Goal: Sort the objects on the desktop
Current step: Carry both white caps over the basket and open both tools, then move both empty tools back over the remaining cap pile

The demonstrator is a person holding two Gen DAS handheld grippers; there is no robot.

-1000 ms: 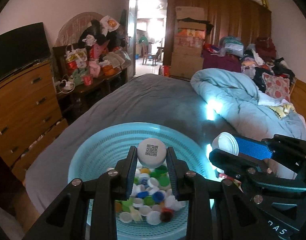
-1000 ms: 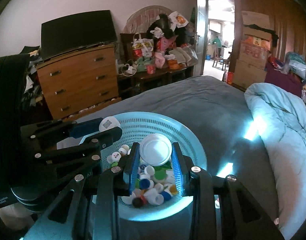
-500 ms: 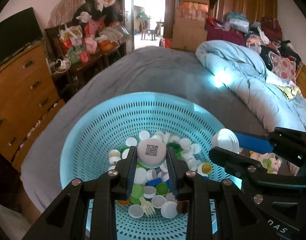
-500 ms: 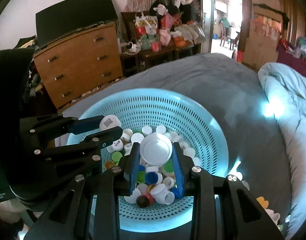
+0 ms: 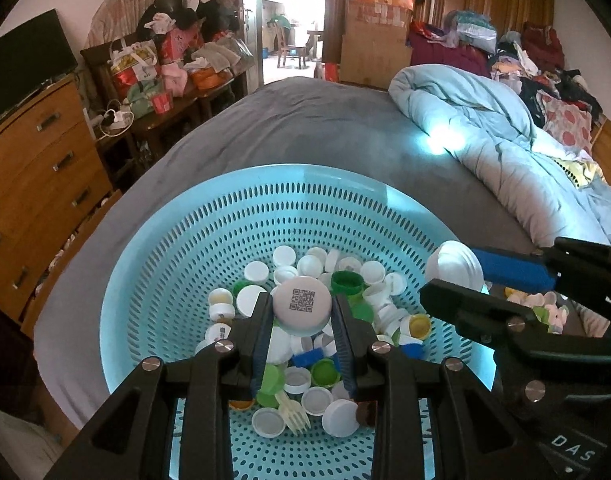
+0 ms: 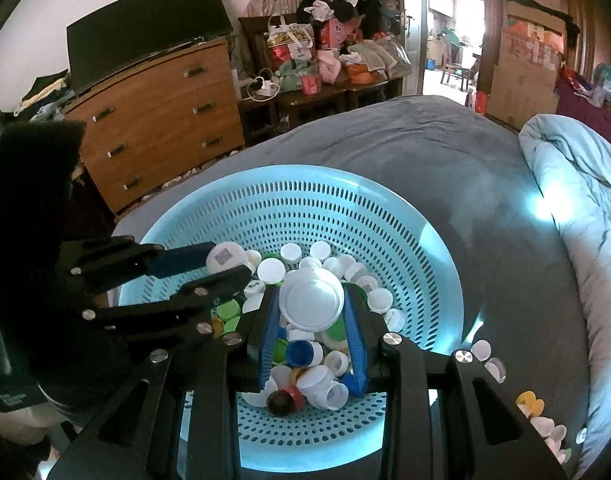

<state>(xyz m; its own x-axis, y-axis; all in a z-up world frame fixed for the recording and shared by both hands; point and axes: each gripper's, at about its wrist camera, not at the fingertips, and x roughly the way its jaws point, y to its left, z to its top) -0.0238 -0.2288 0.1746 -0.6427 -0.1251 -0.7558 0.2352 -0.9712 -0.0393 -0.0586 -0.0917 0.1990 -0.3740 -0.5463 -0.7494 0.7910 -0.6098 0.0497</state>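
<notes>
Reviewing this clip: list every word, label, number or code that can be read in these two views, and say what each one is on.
"DAS": white letters on the black body of the right gripper, cut off at the frame edge.
QR code, no readable words: on the round white lid between the left gripper's opening jaws.
Printing on small white caps in the light blue perforated plastic basket: too small.
Markings on the stacked brown cardboard boxes: blurred.

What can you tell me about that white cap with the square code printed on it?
The white cap is round, smooth plastic by its look, with a black QR code on its flat top, which faces up and tilts toward the camera. It sits between the fingers of the left gripper, whose jaws are opening, over the pile of bottle caps in the light blue perforated basket.
</notes>
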